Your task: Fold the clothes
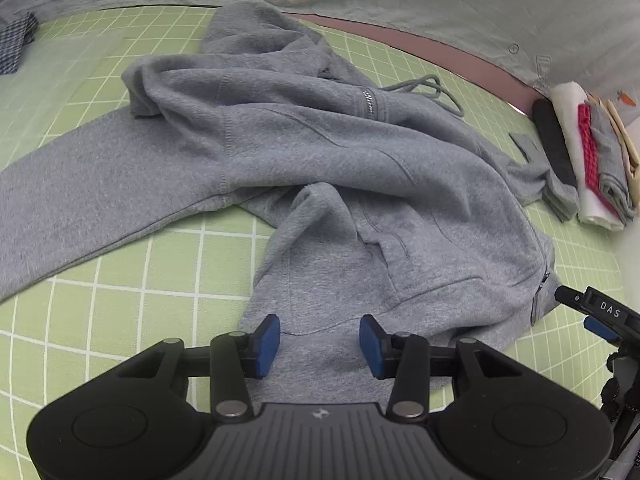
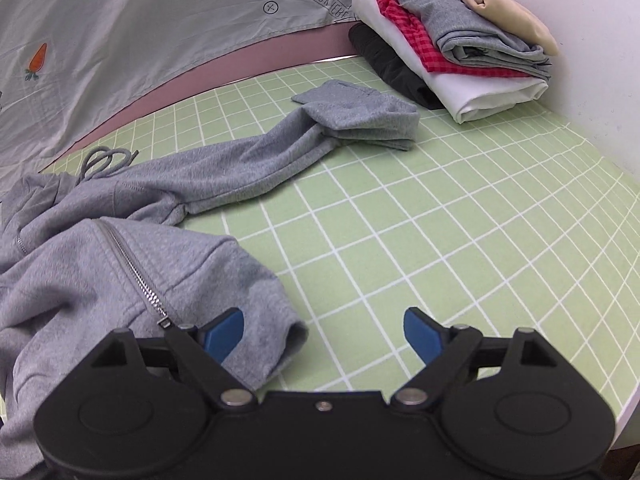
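Observation:
A grey zip hoodie (image 1: 320,168) lies crumpled on the green grid mat (image 1: 152,264), one sleeve stretched left, hood at the back. My left gripper (image 1: 319,344) is open, its blue pads either side of the hoodie's bottom hem, low over the cloth. In the right wrist view the hoodie (image 2: 100,272) fills the left, its zipper (image 2: 132,268) running toward me and its other sleeve (image 2: 248,160) reaching to the far right. My right gripper (image 2: 323,334) is open at the hem's right corner, its left pad over the cloth and its right pad over bare mat. It also shows in the left wrist view (image 1: 600,320).
A stack of folded clothes (image 2: 452,40), white, red check, grey, beige and black, sits at the mat's far right corner by a white wall; it also shows in the left wrist view (image 1: 588,152). A pale grey sheet (image 2: 160,20) hangs behind. A dark checked cloth (image 1: 16,40) lies far left.

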Tool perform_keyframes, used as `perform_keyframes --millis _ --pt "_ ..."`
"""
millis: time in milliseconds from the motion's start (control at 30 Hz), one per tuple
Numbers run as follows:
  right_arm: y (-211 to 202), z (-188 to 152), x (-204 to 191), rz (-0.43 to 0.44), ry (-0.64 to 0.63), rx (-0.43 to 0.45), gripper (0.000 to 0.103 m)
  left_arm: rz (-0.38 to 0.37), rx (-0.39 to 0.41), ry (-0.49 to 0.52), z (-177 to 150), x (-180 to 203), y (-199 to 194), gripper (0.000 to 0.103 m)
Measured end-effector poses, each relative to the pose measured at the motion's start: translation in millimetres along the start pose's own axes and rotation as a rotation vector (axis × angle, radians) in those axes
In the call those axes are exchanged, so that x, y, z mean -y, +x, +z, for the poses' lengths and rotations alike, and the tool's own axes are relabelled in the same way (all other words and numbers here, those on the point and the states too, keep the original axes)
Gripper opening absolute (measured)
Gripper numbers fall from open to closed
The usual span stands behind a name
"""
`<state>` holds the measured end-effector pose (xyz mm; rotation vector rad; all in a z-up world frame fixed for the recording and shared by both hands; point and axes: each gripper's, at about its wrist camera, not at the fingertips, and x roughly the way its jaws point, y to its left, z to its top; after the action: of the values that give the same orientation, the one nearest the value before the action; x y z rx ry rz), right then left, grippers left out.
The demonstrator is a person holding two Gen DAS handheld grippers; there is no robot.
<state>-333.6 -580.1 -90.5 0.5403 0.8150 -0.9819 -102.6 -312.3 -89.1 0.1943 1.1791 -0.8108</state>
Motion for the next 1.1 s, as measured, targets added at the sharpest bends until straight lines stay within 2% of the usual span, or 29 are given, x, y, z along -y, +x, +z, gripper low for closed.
perform_keyframes --millis 133,300,600,667,900,933,967,1000,1033,1100 --pt "-9 -11 6 -0.005 -0.004 -0.002 0.088 -0.018 -0.009 0.084 0 15 6 0.053" --pt "-20 -23 14 -0.005 0.010 -0.004 0.088 -0.058 0.002 0.129 -5 21 2 0.055" --pt "-23 -37 25 -0.005 0.055 -0.025 0.089 -0.069 0.014 0.088 -12 14 -11 0.057" --pt "-21 -39 28 -0.004 0.075 -0.036 0.089 -0.074 0.013 0.088 -14 13 -12 0.060" --pt "-16 -42 33 -0.005 0.111 -0.062 0.089 -0.045 -0.003 0.127 -16 22 1 0.062" --pt "-17 -42 33 -0.007 0.107 -0.062 0.089 -0.037 -0.004 0.137 -16 23 3 0.059" --pt "-17 -42 33 -0.009 0.102 -0.062 0.089 -0.029 -0.006 0.147 -16 25 6 0.048" --pt "-18 -42 33 -0.011 0.098 -0.062 0.089 -0.026 -0.006 0.161 -16 27 7 0.035" --pt "-19 -43 33 -0.014 0.095 -0.062 0.089 -0.024 -0.005 0.176 -17 28 8 0.014" --pt "-20 -44 35 -0.019 0.095 -0.063 0.089 -0.024 0.004 0.199 -18 30 7 0.008"
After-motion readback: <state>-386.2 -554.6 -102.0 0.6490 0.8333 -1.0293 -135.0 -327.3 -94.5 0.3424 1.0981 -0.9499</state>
